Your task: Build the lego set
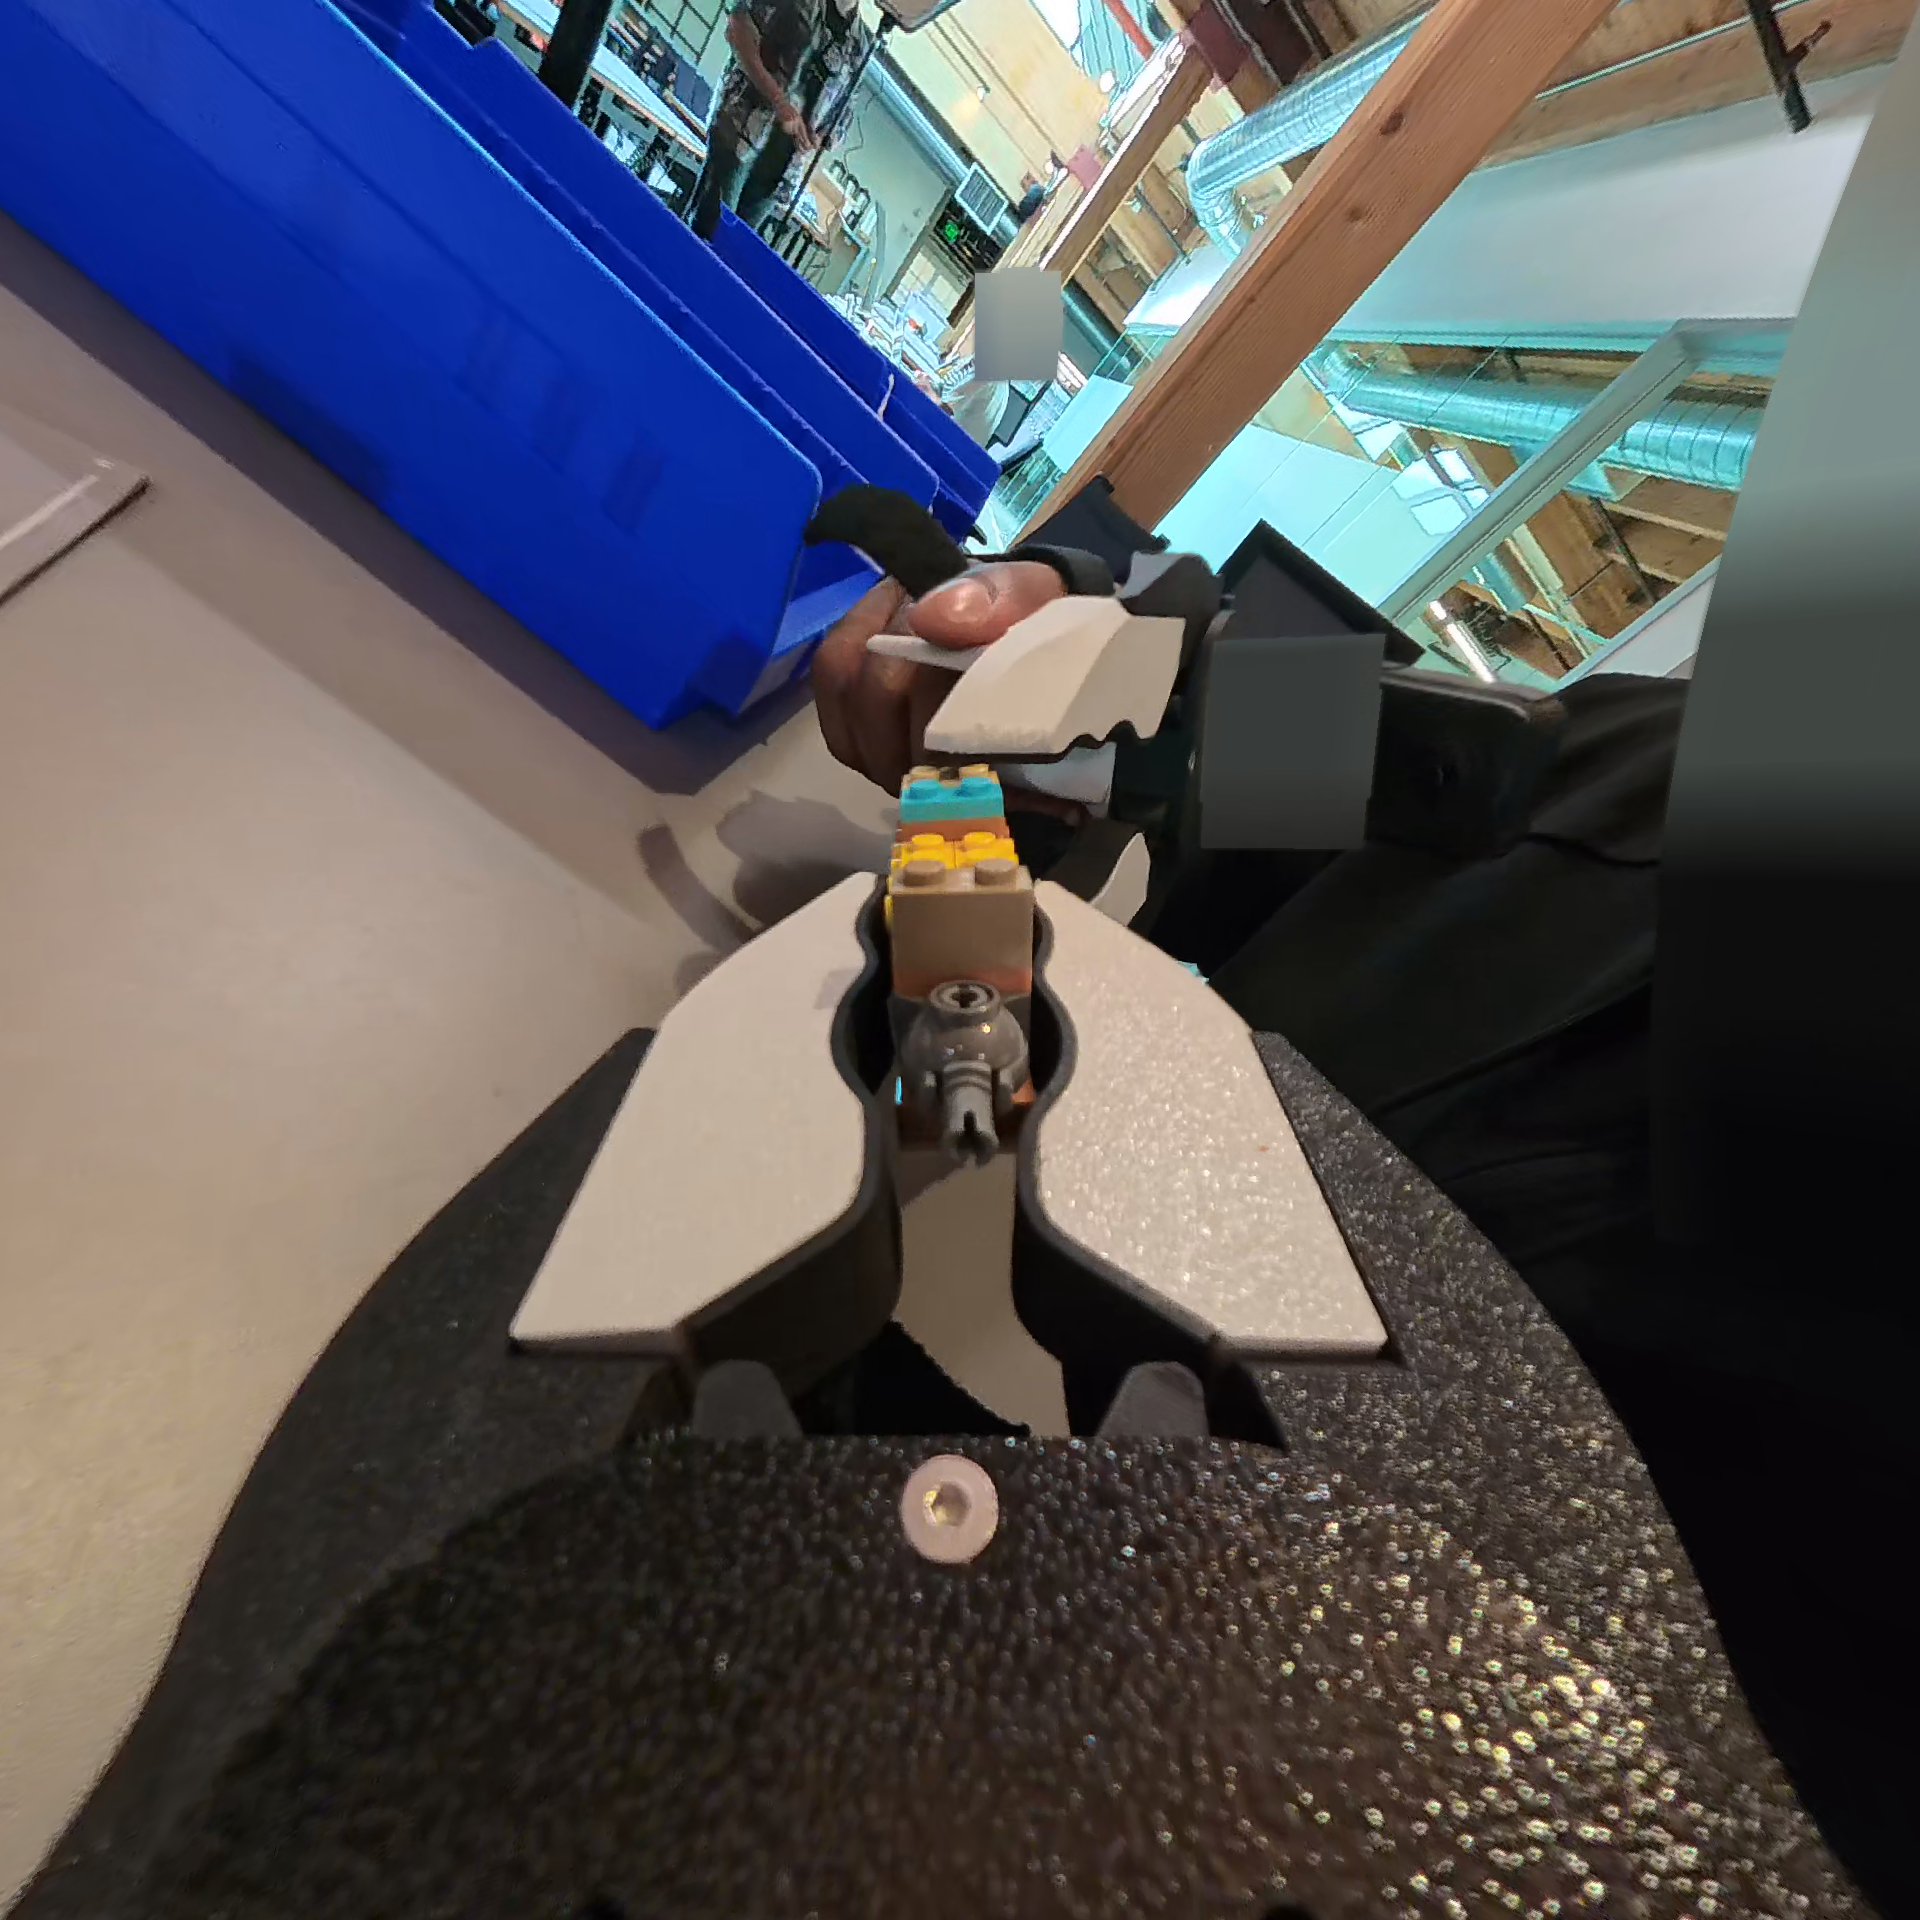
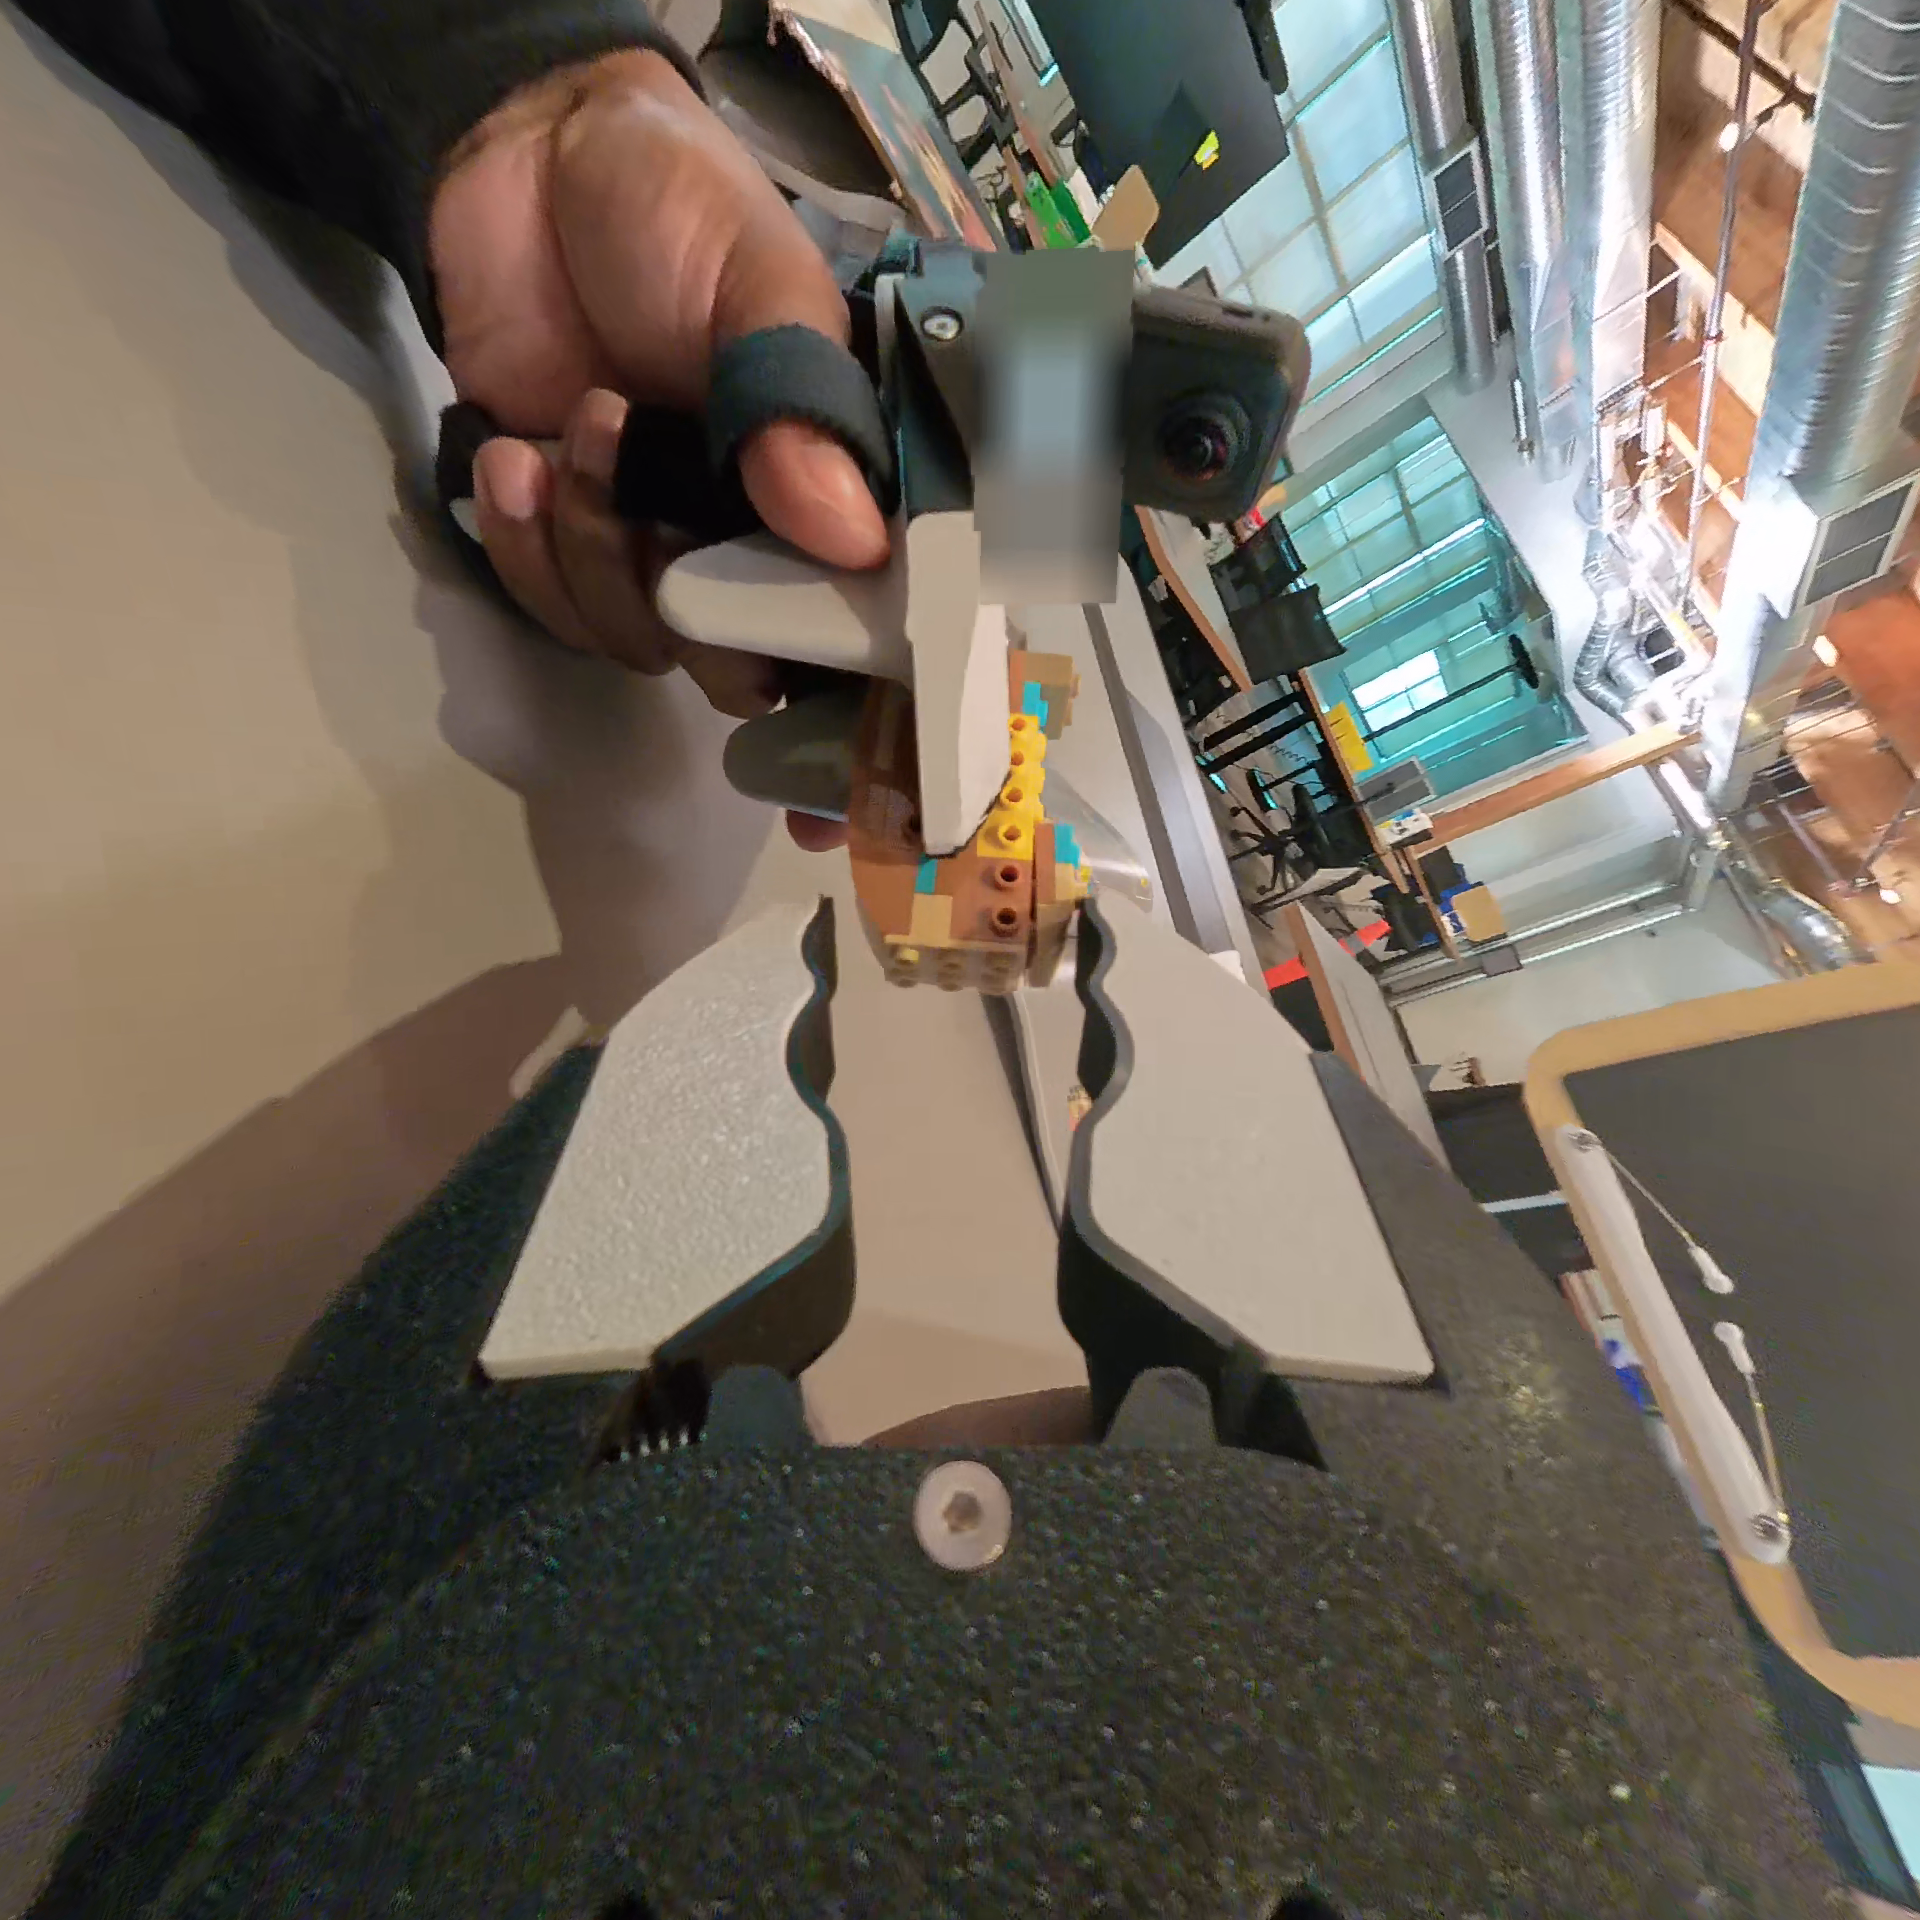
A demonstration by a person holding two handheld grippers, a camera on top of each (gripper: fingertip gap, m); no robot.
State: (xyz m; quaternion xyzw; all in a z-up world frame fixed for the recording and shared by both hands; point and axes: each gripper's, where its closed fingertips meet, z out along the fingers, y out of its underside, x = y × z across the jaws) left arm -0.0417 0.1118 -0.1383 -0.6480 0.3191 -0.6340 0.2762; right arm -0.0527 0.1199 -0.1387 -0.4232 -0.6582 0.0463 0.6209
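The lego model (image 1: 961,925) is a narrow stack of brown, tan, yellow and teal bricks with a dark grey piece (image 1: 961,1049) on its near end. My left gripper (image 1: 961,894) is shut on it and holds it in the air above the table. My right gripper (image 1: 1023,821) faces it from the far side, one finger above and one below the model's far end. In the right wrist view my right gripper (image 2: 956,914) is open, its fingertips straddling the end of the model (image 2: 977,914) with a small gap. The left gripper (image 2: 883,821) clamps the model's middle there.
Blue plastic bins (image 1: 468,364) stand in a row at the back of the grey table (image 1: 260,935). A flat grey sheet (image 1: 52,499) lies at the left edge. A dark board with a tan rim (image 2: 1714,1247) is on the right. A person (image 1: 769,83) stands far behind. Only a small space, under 4 cm, lies between the two pairs of fingers.
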